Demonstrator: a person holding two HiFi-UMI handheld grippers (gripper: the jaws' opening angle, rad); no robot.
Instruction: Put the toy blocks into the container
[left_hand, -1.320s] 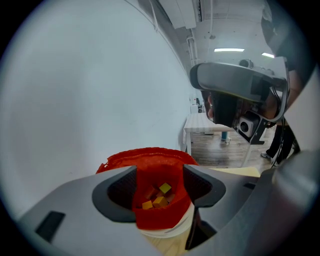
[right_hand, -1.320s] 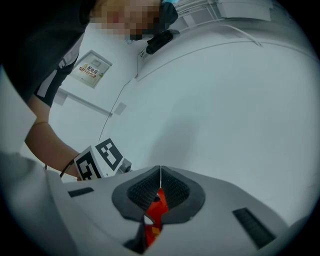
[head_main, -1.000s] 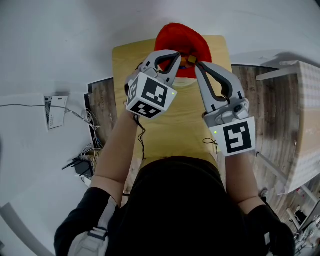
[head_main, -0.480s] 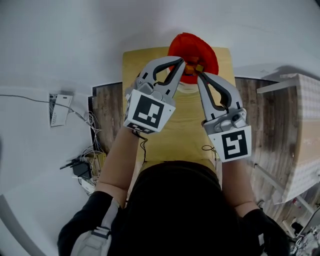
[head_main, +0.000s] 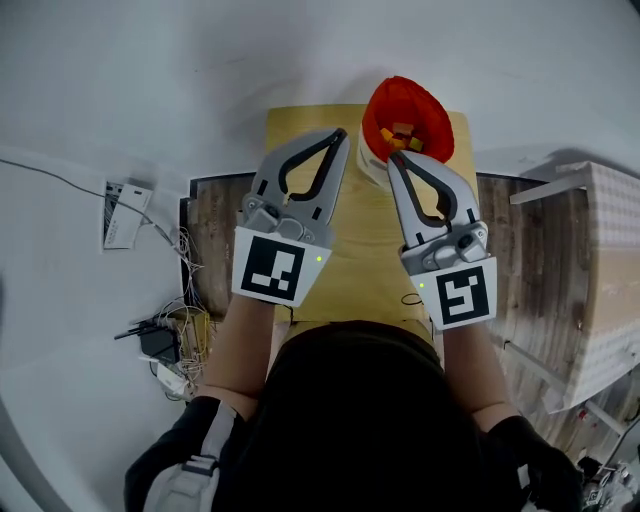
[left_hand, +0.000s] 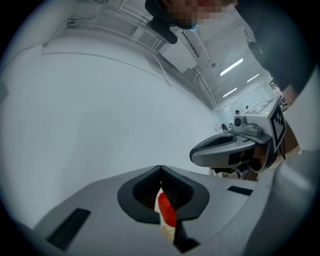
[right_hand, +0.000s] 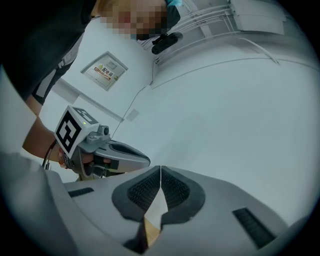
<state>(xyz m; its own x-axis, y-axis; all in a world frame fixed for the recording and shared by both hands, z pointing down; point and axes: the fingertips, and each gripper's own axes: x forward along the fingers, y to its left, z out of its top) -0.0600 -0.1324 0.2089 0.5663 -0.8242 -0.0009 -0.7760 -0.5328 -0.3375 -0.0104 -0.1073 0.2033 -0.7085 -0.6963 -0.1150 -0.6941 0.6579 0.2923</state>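
Left tool (head_main: 343, 133) and right tool (head_main: 391, 156), both pressed together, empty, side by side; container (head_main: 379, 104) with blocks (head_main: 405, 136) just beyond their tips.

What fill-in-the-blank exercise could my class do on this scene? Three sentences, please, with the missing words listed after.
1. The toy blocks lie inside a container whose colour is ____.
2. The container stands at the far end of a table with a ____ top.
3. The jaws of the left gripper and of the right gripper are both ____, with no block between them.

Missing words: red; wooden; shut
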